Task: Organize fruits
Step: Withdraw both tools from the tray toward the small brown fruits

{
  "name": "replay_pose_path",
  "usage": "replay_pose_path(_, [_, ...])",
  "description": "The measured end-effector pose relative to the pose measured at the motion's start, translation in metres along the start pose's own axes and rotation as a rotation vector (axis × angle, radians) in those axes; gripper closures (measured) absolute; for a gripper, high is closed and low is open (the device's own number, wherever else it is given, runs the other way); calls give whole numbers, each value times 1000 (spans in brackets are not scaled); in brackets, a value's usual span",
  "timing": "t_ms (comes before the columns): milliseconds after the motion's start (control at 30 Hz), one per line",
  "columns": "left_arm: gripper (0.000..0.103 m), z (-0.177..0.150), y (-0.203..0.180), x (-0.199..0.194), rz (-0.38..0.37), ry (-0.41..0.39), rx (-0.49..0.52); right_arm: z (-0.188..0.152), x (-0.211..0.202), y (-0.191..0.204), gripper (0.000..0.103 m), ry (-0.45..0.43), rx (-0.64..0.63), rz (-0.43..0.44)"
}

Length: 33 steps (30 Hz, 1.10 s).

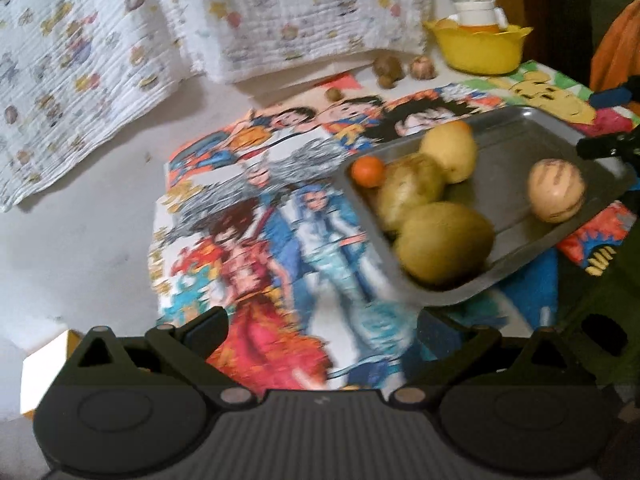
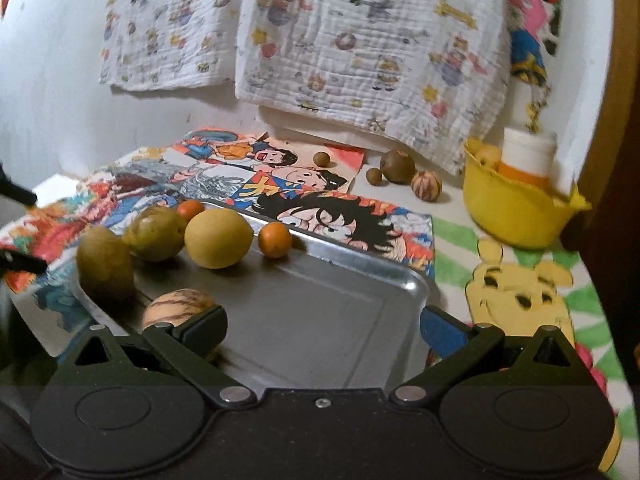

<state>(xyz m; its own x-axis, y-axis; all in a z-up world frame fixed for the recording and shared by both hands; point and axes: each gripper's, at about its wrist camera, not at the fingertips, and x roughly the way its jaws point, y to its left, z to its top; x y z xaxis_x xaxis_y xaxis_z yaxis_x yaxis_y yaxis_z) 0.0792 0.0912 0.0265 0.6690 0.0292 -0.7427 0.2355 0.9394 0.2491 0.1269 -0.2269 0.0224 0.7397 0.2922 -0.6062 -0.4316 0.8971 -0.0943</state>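
Observation:
A steel tray [image 2: 340, 312] [image 1: 532, 216] lies on the cartoon mat and holds several fruits: a yellow fruit [image 2: 218, 238] [image 1: 450, 150], two green-brown fruits [image 2: 105, 262] [image 2: 154, 233], two small oranges [image 2: 274, 240] [image 2: 190, 209] and a striped round fruit [image 2: 176, 305] [image 1: 556, 190]. My right gripper [image 2: 322, 332] is open over the tray's near edge, empty, its left finger by the striped fruit. My left gripper [image 1: 322, 332] is open and empty over the mat, left of the tray.
A yellow bowl [image 2: 516, 208] [image 1: 478, 50] with a white-lidded jar stands at the back right. Several brown fruits [image 2: 398, 165] and a striped one [image 2: 426, 186] lie on the table behind the mat. Printed cloths [image 2: 360, 40] hang on the wall. A Pooh mat [image 2: 520, 288] lies right.

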Motion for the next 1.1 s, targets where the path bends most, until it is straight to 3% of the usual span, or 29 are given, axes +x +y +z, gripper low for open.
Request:
replay_pose_path(133, [0,7,19,6,23,22,-48,14,11,-6,1,-23,19,-1])
replay_pose_path(267, [0,18,32,15,37,21,-97,29,25,-16,1,-42,131,52])
replay_pose_path(400, [0,34,37,26,47,0,-117,43,39,-19,1,-53,163,82])
replay_pose_path(967, [0,93,56,79,32,4,-143,80,84,-11,1,-90,66,98])
replay_pose_path(1100, [0,110,55,90,23,-54,-116,86,95,-13,1,-65,62,79])
